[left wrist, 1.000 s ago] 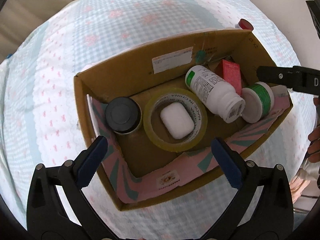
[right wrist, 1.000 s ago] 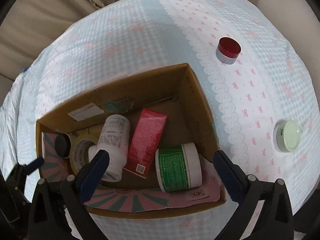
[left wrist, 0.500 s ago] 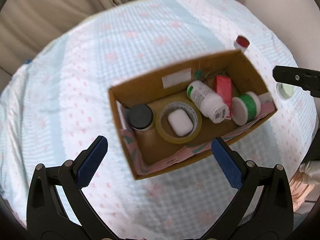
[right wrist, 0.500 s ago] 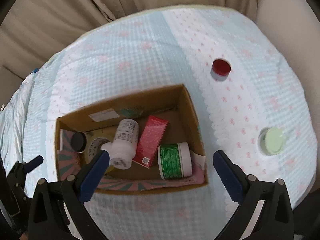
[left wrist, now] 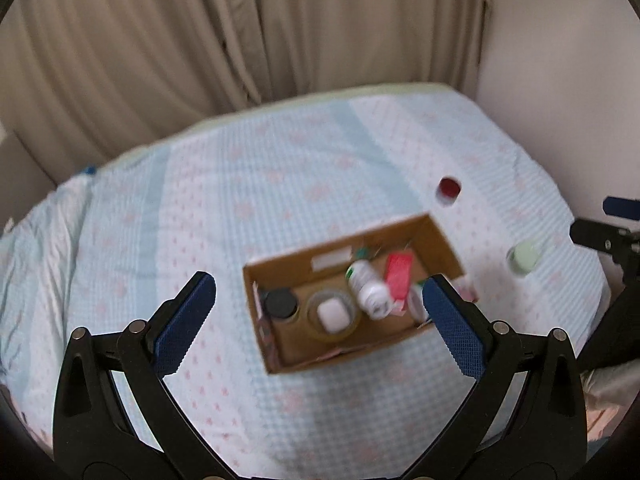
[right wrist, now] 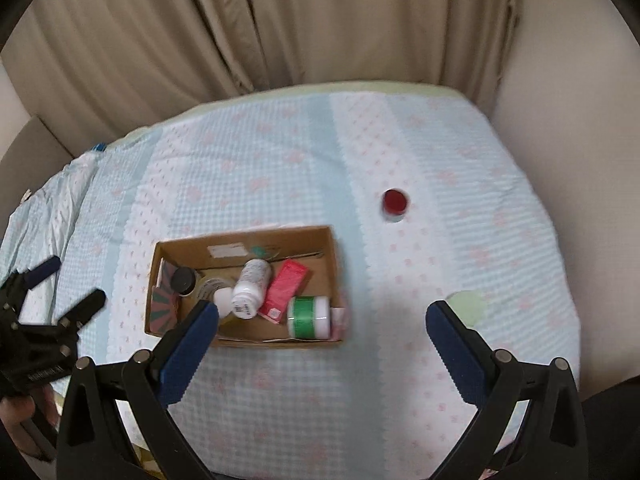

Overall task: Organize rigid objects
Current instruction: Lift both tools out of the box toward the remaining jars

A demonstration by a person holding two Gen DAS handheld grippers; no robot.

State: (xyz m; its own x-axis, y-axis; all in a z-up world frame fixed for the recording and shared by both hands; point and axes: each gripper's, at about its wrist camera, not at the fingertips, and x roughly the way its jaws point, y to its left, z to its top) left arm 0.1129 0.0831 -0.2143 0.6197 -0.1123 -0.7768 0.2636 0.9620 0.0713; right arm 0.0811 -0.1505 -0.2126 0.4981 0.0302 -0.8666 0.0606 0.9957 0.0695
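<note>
Beige curtain [left wrist: 200, 40] fills the background from 9 through 1 o'clock in both wrist views. Below it, a light blue checked bedspread [right wrist: 280, 160] with pink motifs covers the whole work surface.

Cardboard box [right wrist: 328, 252] sits open-topped on the bedspread, near centre of the left wrist view and at about 8 o'clock of centre in the right wrist view. Contents, by size: white bottle [right wrist: 250, 288] lying on its side; red carton [right wrist: 286, 290] touching it at its 3 o'clock side; green-labelled jar [right wrist: 310, 317] on its side at the box's 4 o'clock corner; tape roll [left wrist: 332, 316] lying flat with a white case [left wrist: 332, 315] inside its ring; black-lidded jar [left wrist: 281, 304] at the box's 9 o'clock end.

Outside the box, well apart from it: pale green lid [left wrist: 523, 257] at its 3 o'clock, and red-capped jar [right wrist: 395, 202] at its 1 o'clock. Both rest on the bedspread.

Left gripper [left wrist: 318, 308]: fingers spread wide, nothing between them, held above the box. Right gripper [right wrist: 322, 330]: fingers likewise wide apart and empty, held above the bedspread with the box's 4 o'clock corner between its tips. Both views are motion-blurred; label text is illegible.
</note>
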